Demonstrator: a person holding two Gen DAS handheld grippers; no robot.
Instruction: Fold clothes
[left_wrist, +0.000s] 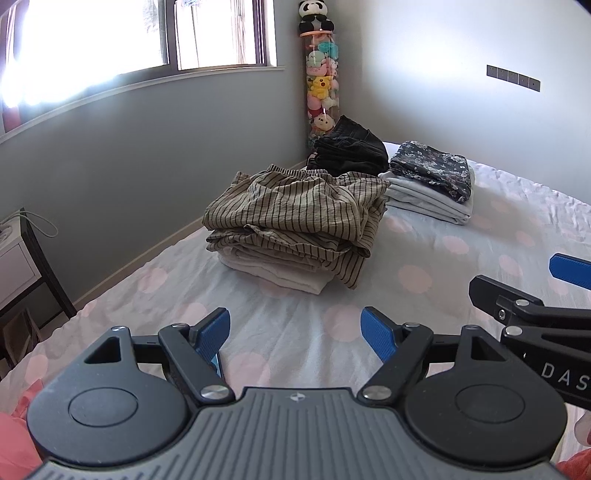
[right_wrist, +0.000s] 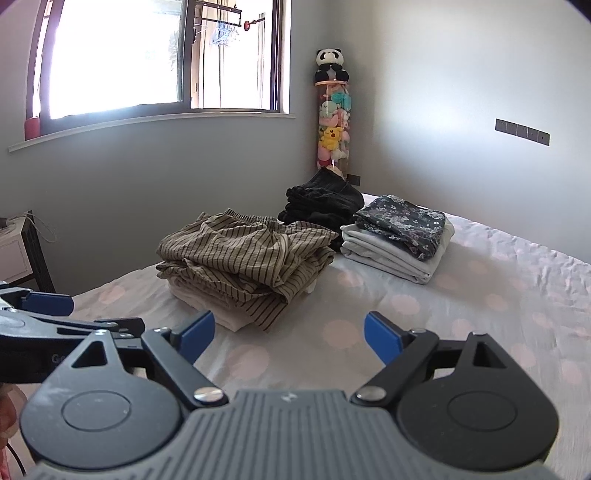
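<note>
Cloth is all we have to work with here, and most of it looks folded already. The striped garment (left_wrist: 295, 206) tops a stack near the middle of the bed (left_wrist: 498, 236), with paler pieces beneath it. Behind it lies a dark heap (left_wrist: 351, 147), loosely bunched, and just beside that a floral piece (left_wrist: 432, 170) rests on folded white fabric (left_wrist: 428, 201).

We hold the left claw (left_wrist: 295, 334) spread wide above bare sheet, nothing between its blue pads (left_wrist: 212, 332). The right claw (right_wrist: 288, 336) is likewise spread and empty, well short of the stacks.

We judge these clothes light, soft and limp: they will sag and slide off a stack if pulled from one side. The striped top layer looks crinkled, so a pinch at a hem or corner should bite easily. The dark heap seems the least tidy; we would take it by two edges of the outer layer, one per claw.
</note>
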